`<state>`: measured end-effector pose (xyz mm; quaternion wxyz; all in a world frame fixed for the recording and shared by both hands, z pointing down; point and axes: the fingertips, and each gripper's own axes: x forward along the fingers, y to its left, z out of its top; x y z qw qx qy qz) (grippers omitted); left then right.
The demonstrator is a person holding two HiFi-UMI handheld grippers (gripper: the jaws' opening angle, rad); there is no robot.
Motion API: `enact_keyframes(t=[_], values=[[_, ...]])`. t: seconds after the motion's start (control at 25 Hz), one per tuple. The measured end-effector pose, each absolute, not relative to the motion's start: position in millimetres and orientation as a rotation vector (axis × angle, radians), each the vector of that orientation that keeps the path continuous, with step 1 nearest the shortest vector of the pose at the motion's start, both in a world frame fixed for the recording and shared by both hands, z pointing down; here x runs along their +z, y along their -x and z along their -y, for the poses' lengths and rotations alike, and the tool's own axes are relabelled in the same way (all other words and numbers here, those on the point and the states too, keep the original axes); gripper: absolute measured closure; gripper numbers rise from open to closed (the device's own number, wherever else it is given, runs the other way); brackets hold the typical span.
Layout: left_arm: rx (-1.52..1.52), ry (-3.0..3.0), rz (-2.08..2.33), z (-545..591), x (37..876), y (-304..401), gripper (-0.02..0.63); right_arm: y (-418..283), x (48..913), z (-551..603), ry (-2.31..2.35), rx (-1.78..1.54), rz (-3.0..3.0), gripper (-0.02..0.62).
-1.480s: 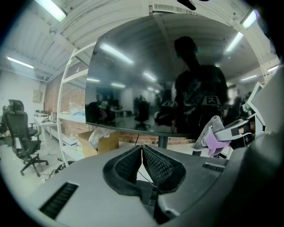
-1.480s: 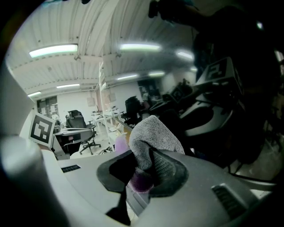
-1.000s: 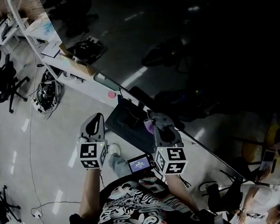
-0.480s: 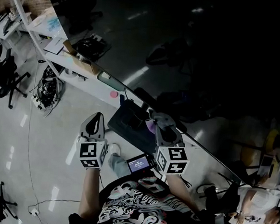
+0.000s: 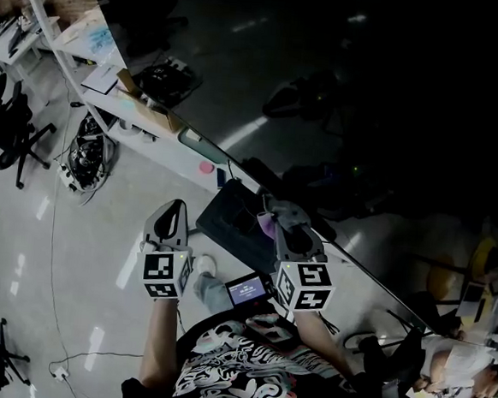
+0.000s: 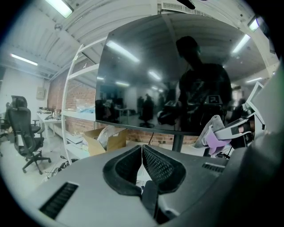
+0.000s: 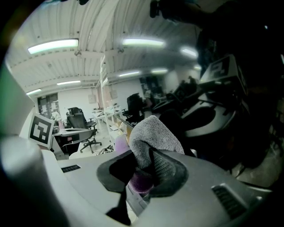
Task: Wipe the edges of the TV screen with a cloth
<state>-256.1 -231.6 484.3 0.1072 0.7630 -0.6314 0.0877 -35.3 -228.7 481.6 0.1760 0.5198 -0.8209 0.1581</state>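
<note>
R gripper (image 7: pixel 142 165): jaws clamped on the cloth (image 7: pixel 153 135), a grey-and-purple fold that bulges up past the tips. L gripper (image 6: pixel 142 150): jaws pressed together, nothing between.

Cloth: in head view it sits just off centre toward 5 o'clock, near the lower edge of the TV screen (image 5: pixel 367 117). Contact w/ that edge can't be told.

Handling (est.): light, soft, limp and napped, so it should wrap round a bezel w/o slipping. Best held by the bunched middle, as here, leaving a free pad beyond the tips.

Screen: fills 12 to 3 o'clock. Glossy and prob. fragile, so light pressure only. L gripper hangs at 9 o'clock of the R one.

Surrounds, L gripper view: cardboard box (image 6: pixel 106 138) under the screen's 7 o'clock corner, office chair (image 6: pixel 24 133) at 9 o'clock.
</note>
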Motion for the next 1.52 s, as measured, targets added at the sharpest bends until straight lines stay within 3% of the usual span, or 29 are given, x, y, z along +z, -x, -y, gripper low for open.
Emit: enact_keyframes(t=[1.52], values=[[0.261, -2.174, 1.926, 271, 482, 322, 0.584, 102, 484, 275, -1.378, 0.468, 2.357, 0.500]])
